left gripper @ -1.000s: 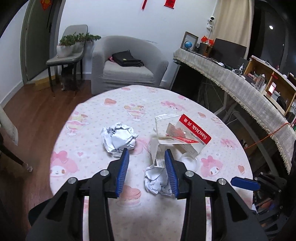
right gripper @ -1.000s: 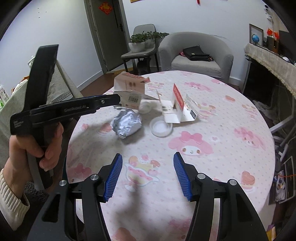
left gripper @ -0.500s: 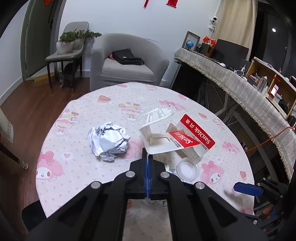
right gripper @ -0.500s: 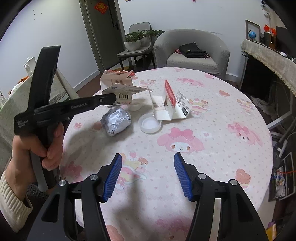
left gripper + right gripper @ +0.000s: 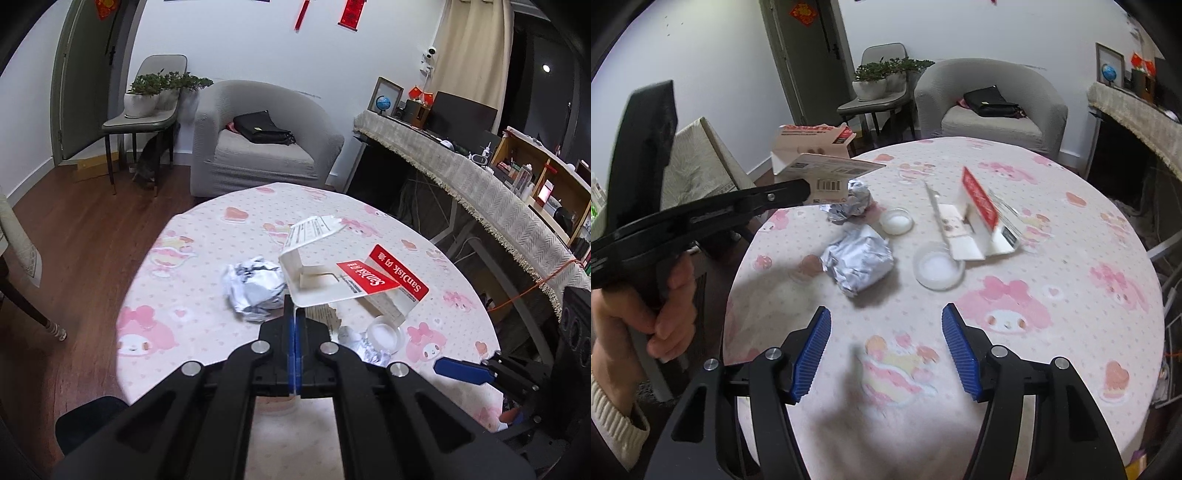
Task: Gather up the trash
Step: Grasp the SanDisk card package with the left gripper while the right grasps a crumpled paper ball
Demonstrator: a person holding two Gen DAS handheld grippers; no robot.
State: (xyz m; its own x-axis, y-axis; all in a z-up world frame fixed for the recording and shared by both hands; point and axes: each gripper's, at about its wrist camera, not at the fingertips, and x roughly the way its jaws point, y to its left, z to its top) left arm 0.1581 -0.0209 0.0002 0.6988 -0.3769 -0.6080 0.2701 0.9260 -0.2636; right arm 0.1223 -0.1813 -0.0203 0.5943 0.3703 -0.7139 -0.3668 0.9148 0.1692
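Observation:
My left gripper (image 5: 294, 314) is shut on a folded white cardboard package (image 5: 314, 266) and holds it above the pink round table (image 5: 207, 266). From the right wrist view this gripper (image 5: 805, 190) reaches in from the left with the package (image 5: 820, 162) at its tip. A crumpled foil ball (image 5: 857, 262) lies just ahead of my right gripper (image 5: 886, 347), which is open and empty. A smaller foil ball (image 5: 849, 201) sits under the held package. A red and white SanDisk package (image 5: 979, 214) and two clear round lids (image 5: 938, 269) lie further right.
A grey armchair (image 5: 258, 147) with a black bag stands beyond the table, and a chair with potted plants (image 5: 147, 107) is to its left. A cloth-covered desk (image 5: 480, 192) runs along the right. A person's hand (image 5: 665, 314) grips the left tool.
My left gripper has shut on the white cardboard package and lifted it off the table. My right gripper has edged closer to the foil ball and lids.

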